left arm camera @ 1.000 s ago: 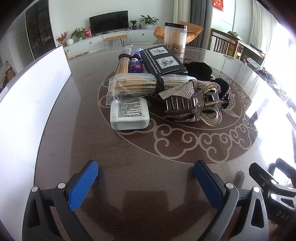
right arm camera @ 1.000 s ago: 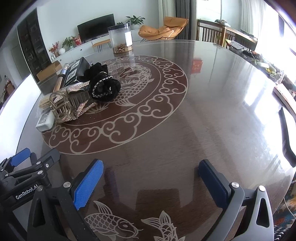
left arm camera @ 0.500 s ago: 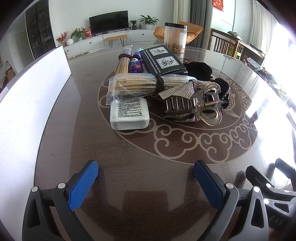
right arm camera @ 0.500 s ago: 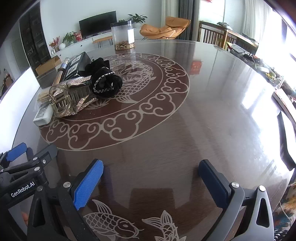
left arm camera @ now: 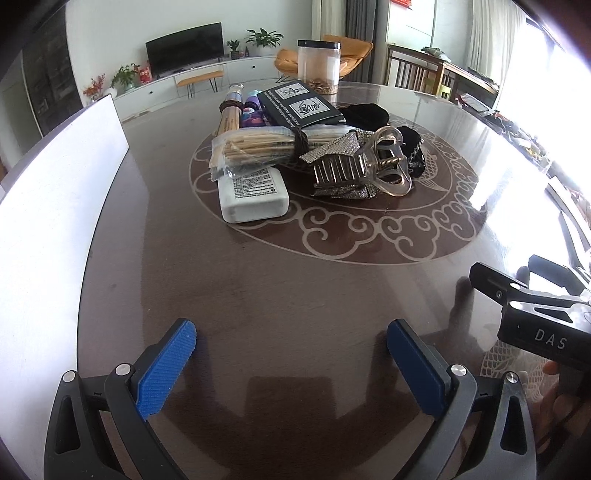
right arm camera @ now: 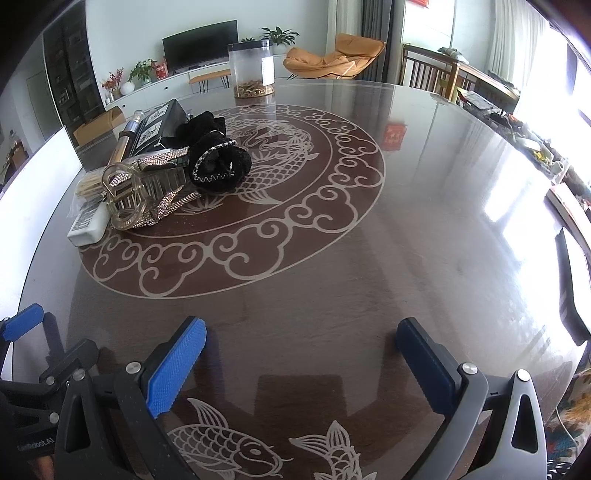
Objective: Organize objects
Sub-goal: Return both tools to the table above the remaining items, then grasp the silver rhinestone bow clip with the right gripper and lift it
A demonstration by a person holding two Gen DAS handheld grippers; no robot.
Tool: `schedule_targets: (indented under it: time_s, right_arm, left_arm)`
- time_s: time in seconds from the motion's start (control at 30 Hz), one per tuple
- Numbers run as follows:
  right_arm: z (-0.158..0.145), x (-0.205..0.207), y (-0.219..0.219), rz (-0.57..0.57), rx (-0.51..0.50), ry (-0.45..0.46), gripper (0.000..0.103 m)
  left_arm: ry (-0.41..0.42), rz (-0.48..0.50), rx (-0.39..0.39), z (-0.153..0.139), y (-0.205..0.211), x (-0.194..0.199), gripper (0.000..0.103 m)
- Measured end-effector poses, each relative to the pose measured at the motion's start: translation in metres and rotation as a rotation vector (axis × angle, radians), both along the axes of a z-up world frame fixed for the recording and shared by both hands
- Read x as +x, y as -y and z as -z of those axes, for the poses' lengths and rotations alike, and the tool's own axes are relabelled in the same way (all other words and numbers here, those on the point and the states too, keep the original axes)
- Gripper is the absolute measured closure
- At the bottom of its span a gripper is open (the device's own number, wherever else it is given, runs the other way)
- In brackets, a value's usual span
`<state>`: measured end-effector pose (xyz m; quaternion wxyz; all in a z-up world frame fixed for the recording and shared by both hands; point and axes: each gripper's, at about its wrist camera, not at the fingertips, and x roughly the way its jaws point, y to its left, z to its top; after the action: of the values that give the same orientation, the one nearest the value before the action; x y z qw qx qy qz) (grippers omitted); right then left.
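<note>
The pile sits on the table's medallion, ahead of the left gripper and well off — the soap box is its nearest piece, long axis pointing away. The right gripper sees it far-left. Both hover low, jaws apart, empty.

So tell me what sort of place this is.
Most likely a home's open living and dining room. A round dining table with an inlaid pattern fills the foreground; behind it a TV stands on a low white cabinet, with an orange lounge chair and potted plants nearby.
</note>
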<state>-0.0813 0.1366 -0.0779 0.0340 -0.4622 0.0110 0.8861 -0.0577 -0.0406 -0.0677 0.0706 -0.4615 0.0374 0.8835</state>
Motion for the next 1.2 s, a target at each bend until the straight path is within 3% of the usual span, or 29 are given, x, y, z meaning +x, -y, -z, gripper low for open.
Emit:
schedule_targets:
  time_s: [0.13, 0.2, 0.27, 0.4, 0.6, 0.73, 0.87, 1.03, 1.2]
  right_arm:
    - [-0.001, 0.000, -0.001, -0.003, -0.009, 0.001, 0.000]
    - [-0.008, -0.003, -0.007, -0.005, -0.097, 0.003, 0.000]
    - [-0.025, -0.009, -0.014, 0.025, -0.170, -0.058, 0.000]
    - [-0.064, -0.049, -0.001, 0.016, -0.160, -0.131, 0.000]
    - [-0.056, -0.103, 0.048, -0.144, -0.107, -0.060, 0.000]
    - [-0.033, -0.082, 0.056, -0.223, -0.047, -0.009, 0.000]
    - [-0.025, -0.038, 0.022, -0.207, -0.041, -0.017, 0.000]
    - [-0.039, -0.010, 0.004, -0.241, -0.149, -0.066, 0.000]
    - [-0.032, -0.028, 0.034, -0.274, -0.230, -0.021, 0.000]
  left_arm:
    - [-0.002, -0.004, 0.002, 0.000, 0.000, -0.001, 0.000]
    - [-0.003, -0.004, 0.003, -0.001, -0.001, 0.005, 0.000]
    - [-0.003, -0.005, 0.003, -0.001, 0.000, 0.007, 0.000]
    - [-0.004, -0.008, 0.003, -0.001, 0.000, 0.007, 0.000]
    - [-0.004, -0.008, 0.004, -0.001, 0.000, 0.007, 0.000]
    - [-0.004, -0.008, 0.004, -0.001, 0.000, 0.007, 0.000]
    - [-0.005, -0.010, 0.002, -0.001, -0.001, 0.007, 0.000]
    - [-0.005, -0.010, 0.002, -0.001, -0.002, 0.006, 0.000]
    - [-0.004, -0.010, 0.004, -0.001, -0.002, 0.006, 0.000]
